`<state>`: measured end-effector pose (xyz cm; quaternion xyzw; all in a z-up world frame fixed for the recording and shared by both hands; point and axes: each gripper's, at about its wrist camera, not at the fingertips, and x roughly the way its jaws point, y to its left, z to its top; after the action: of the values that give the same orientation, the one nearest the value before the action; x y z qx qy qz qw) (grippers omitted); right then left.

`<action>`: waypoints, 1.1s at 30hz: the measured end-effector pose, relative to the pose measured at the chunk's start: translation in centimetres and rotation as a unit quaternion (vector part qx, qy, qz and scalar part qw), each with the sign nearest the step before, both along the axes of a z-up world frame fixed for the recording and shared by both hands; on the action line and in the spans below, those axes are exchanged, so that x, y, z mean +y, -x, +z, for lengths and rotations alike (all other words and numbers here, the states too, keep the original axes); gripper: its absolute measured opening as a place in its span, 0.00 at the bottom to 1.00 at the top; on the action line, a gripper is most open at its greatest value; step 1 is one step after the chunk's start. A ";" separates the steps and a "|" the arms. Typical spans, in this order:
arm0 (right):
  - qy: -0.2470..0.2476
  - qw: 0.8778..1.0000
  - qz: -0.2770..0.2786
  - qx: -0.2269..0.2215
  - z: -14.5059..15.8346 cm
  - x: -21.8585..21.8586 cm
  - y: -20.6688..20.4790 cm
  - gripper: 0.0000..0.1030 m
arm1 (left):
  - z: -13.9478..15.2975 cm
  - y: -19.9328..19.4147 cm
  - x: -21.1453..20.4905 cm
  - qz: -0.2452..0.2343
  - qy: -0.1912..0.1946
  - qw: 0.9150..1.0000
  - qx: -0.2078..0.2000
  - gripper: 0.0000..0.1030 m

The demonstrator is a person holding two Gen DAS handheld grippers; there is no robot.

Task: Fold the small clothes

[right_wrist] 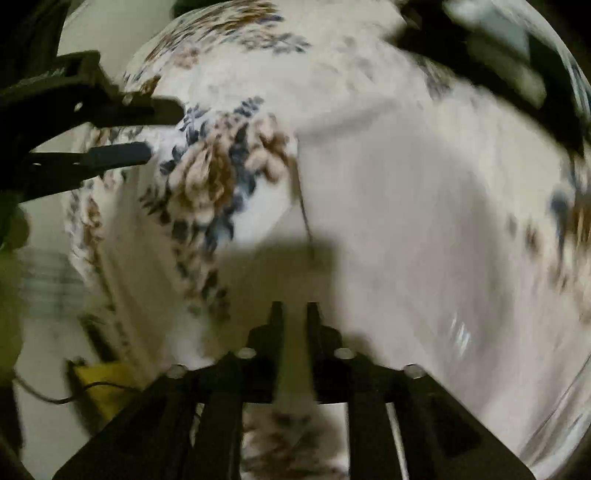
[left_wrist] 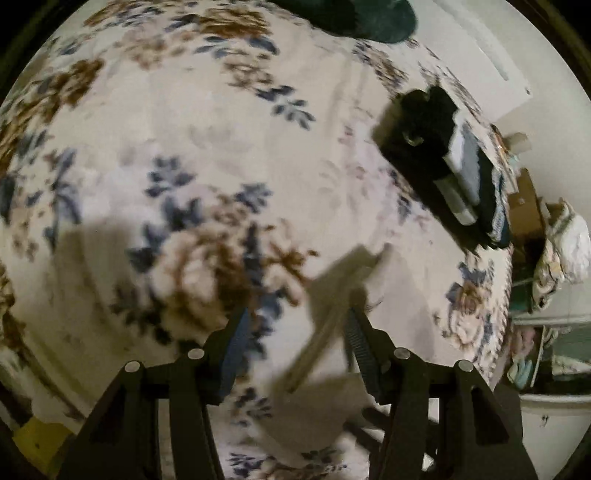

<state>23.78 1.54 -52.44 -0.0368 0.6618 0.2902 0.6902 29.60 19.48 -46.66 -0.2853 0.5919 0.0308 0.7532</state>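
A pale beige garment [right_wrist: 406, 192] lies spread on the floral bedspread [left_wrist: 184, 147]; in the left wrist view its folded corner [left_wrist: 332, 314] reaches between my left fingers. My left gripper [left_wrist: 295, 332] is open over that corner; it also shows in the right wrist view [right_wrist: 147, 129] at the left, fingers apart. My right gripper [right_wrist: 294, 314] has its fingers nearly together, with the beige cloth under and between the tips; the frames are blurred. The right gripper's body [left_wrist: 424, 140] shows at the right of the left wrist view.
A stack of folded dark and grey clothes [left_wrist: 476, 184] lies at the bed's right edge. A dark green garment [left_wrist: 362, 18] lies at the far edge. Boxes and clutter [left_wrist: 546, 240] stand beyond the bed. A yellow object [right_wrist: 107, 380] lies on the floor.
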 end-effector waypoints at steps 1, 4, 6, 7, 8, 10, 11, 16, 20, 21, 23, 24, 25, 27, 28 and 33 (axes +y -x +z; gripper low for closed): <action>-0.013 0.999 -0.024 0.017 0.2 -1.4 0.4 0.37 | 0.0 -0.6 -0.8 -0.013 0.006 1.000 -0.004 0.50; -0.055 0.988 -0.130 0.059 1.2 -7.2 1.1 0.44 | -0.7 -2.4 -2.9 -0.040 0.018 0.999 -0.006 0.50; -0.065 0.970 -0.222 0.069 2.4 -12.6 1.5 0.46 | -1.5 -3.7 -4.1 -0.059 0.016 0.998 -0.001 0.50; -0.061 0.957 -0.275 0.070 2.9 -15.7 1.8 0.47 | -2.1 -4.6 -5.0 -0.072 0.013 0.997 0.003 0.50; -0.059 0.944 -0.317 0.070 3.3 -18.2 2.0 0.52 | -2.6 -5.2 -5.7 -0.084 0.011 0.996 0.007 0.50; -0.048 0.915 -0.395 0.068 3.6 -23.0 2.4 0.58 | -3.7 -6.5 -7.3 -0.115 -0.006 0.993 0.016 0.50; -0.049 0.896 -0.437 0.069 3.5 -25.5 2.8 0.65 | -4.3 -6.9 -8.2 -0.130 -0.015 0.991 0.015 0.48; -0.081 0.849 -0.511 0.109 0.5 -29.7 3.2 0.68 | -4.4 -6.0 -10.5 -0.162 -0.032 0.986 -0.003 0.04; -0.117 0.823 -0.537 0.145 -2.3 -29.8 3.0 0.53 | -1.5 -3.6 -9.0 -0.121 -0.022 0.992 -0.033 0.04; -0.118 0.819 -0.545 0.137 -2.3 -29.6 3.2 0.19 | -0.7 -3.0 -8.4 -0.107 -0.013 0.993 -0.038 0.04; -0.108 0.821 -0.547 0.124 -1.8 -29.7 3.3 0.08 | 0.8 -1.6 -7.2 -0.082 0.001 0.996 -0.043 0.04; -0.108 0.820 -0.551 0.113 -1.1 -29.9 3.5 0.04 | 1.3 -0.9 -6.8 -0.071 0.010 0.996 -0.044 0.04; -0.108 0.820 -0.553 0.106 -0.6 -29.9 3.4 0.04 | 1.8 -0.3 -6.3 -0.062 0.016 0.997 -0.042 0.04; -0.113 0.817 -0.556 0.101 0.4 -30.4 3.3 0.04 | 1.9 0.8 -5.7 -0.050 0.038 0.998 -0.032 0.04; -0.114 0.816 -0.558 0.100 0.8 -31.0 3.4 0.04 | 1.6 1.4 -5.5 -0.047 0.040 0.998 -0.025 0.04; -0.078 0.826 -0.545 0.121 0.4 -33.1 3.8 0.04 | -2.3 3.6 -5.1 -0.055 0.047 0.997 0.018 0.08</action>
<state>19.99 -31.57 -52.03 0.4196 0.6273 -0.0807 0.6510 26.01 14.39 -48.93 -0.2866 0.6209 -0.0328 0.7289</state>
